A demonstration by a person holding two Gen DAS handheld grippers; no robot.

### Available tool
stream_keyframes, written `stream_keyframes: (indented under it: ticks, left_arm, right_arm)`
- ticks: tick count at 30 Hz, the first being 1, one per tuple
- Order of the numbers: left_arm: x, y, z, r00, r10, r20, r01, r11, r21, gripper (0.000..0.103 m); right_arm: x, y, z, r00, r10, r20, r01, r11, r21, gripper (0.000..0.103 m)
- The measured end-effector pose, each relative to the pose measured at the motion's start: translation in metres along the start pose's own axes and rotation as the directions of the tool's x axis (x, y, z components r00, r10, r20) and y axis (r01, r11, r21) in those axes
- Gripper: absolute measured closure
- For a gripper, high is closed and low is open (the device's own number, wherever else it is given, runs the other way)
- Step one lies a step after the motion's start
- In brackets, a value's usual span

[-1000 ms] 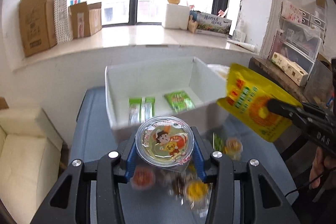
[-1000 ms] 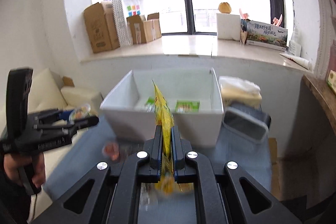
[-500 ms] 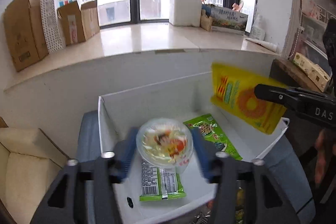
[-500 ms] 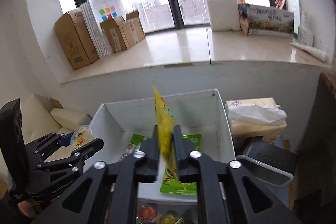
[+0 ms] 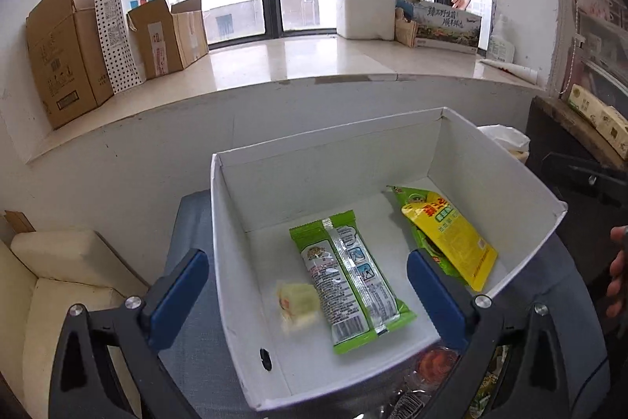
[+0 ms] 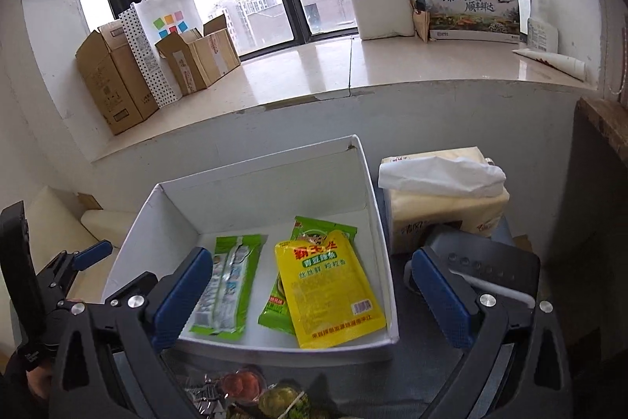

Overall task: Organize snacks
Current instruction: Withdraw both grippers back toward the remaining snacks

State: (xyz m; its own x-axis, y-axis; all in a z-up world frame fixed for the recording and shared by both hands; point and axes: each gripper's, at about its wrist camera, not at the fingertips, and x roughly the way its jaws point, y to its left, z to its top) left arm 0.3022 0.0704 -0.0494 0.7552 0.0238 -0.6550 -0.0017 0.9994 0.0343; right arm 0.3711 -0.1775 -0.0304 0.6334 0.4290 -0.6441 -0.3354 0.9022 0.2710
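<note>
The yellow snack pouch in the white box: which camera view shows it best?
The right wrist view. There the yellow pouch lies face up and unobstructed in the white box, its print readable. In the left wrist view the pouch appears smaller and slanted, near the box's right wall.

My tongs' blue pads (image 6: 182, 295) look like dimpled rubbery plastic on matt black plastic arms with shiny metal screws. White box (image 5: 231, 246), centre frame, is matt card. Yellow pouch (image 6: 325, 285) is glossy film; green packet (image 5: 349, 277) is shiny crinkled foil-plastic. Windowsill (image 6: 353, 73) across mid-frame is polished stone, reflective. Cartons (image 6: 114, 81) upper left are plain brown cardboard. Tissue pack (image 6: 443, 191) at right is soft paper in thin plastic wrap.
</note>
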Motion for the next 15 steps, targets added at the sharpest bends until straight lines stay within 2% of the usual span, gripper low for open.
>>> stream_keyframes:
  ticks: [4, 9, 11, 15]
  left_arm:
    - [-0.021, -0.003, -0.006, 1.000, -0.009, 0.006, 0.009, 1.000, -0.019, 0.000]
    - [-0.056, -0.012, -0.022, 1.000, -0.020, 0.013, 0.020, 1.000, 0.002, 0.000]
    - [-0.076, -0.013, -0.033, 0.999, -0.029, 0.025, 0.029, 1.000, -0.007, 0.000]
    - [-0.115, -0.020, -0.066, 0.996, -0.055, 0.063, 0.056, 0.998, -0.013, 0.000]
  right_arm:
    - [-0.009, 0.004, -0.016, 1.000, 0.016, -0.027, -0.017, 1.000, -0.021, 0.000]
    - [-0.039, 0.000, -0.037, 0.999, 0.036, -0.002, -0.036, 0.999, -0.035, 0.000]
    - [-0.052, -0.008, -0.051, 1.000, 0.024, 0.012, -0.023, 0.999, -0.029, 0.000]
    - [-0.063, -0.029, -0.086, 0.999, 0.029, -0.033, -0.028, 0.999, 0.015, 0.000]
